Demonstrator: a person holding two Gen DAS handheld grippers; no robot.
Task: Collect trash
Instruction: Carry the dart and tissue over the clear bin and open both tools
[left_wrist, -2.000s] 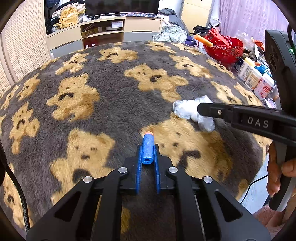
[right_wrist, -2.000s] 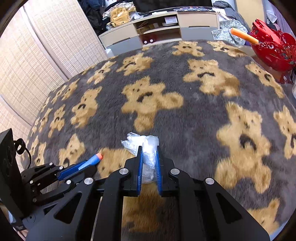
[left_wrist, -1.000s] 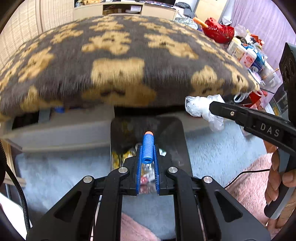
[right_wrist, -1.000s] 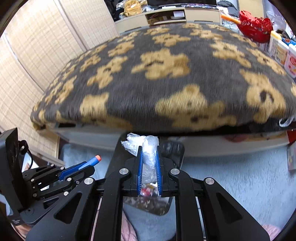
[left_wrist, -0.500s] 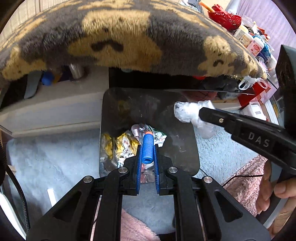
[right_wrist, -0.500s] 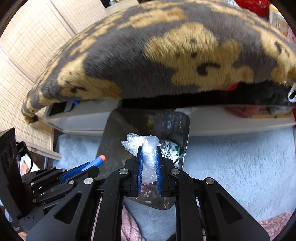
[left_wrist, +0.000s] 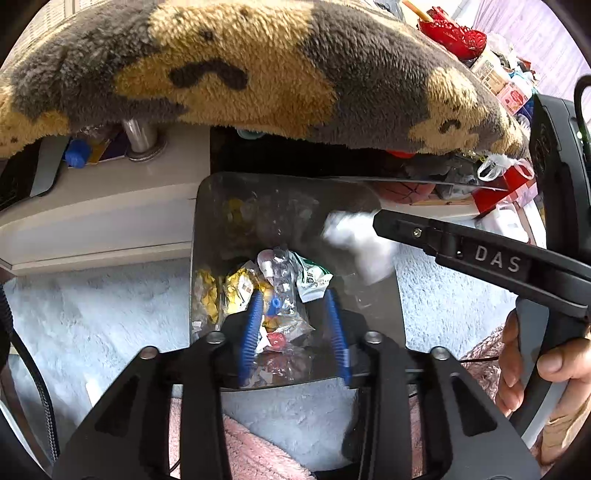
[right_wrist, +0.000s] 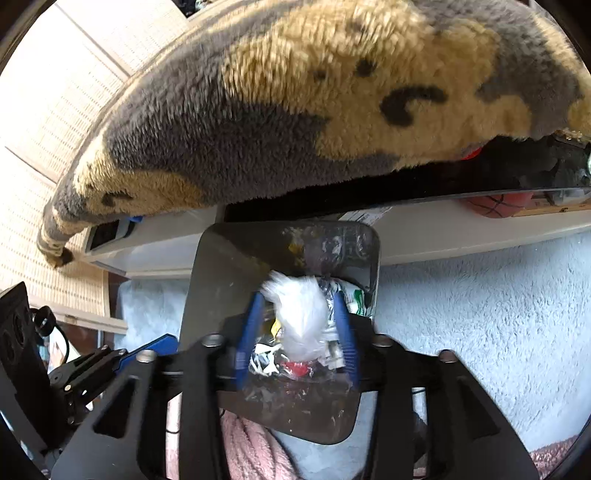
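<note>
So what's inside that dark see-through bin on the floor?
The dark see-through bin holds yellow wrappers, a green-and-white packet, clear plastic, and something red. Whatever lies underneath that pile is covered.

Motion blur smears the white plastic wad (right_wrist: 303, 317) between gripper pads.

Each claw is a matte black frame of angular struts with triangular cut-outs, joined by round silver screw heads, and ends in two fingers lined with ribbed blue pads (left_wrist: 255, 325). Seen from the left claw (left_wrist: 295, 325), the right claw's (right_wrist: 295, 325) long black finger carries a small screw and the white letters "DAS". A black cable curves along the left edge of that view.
</note>
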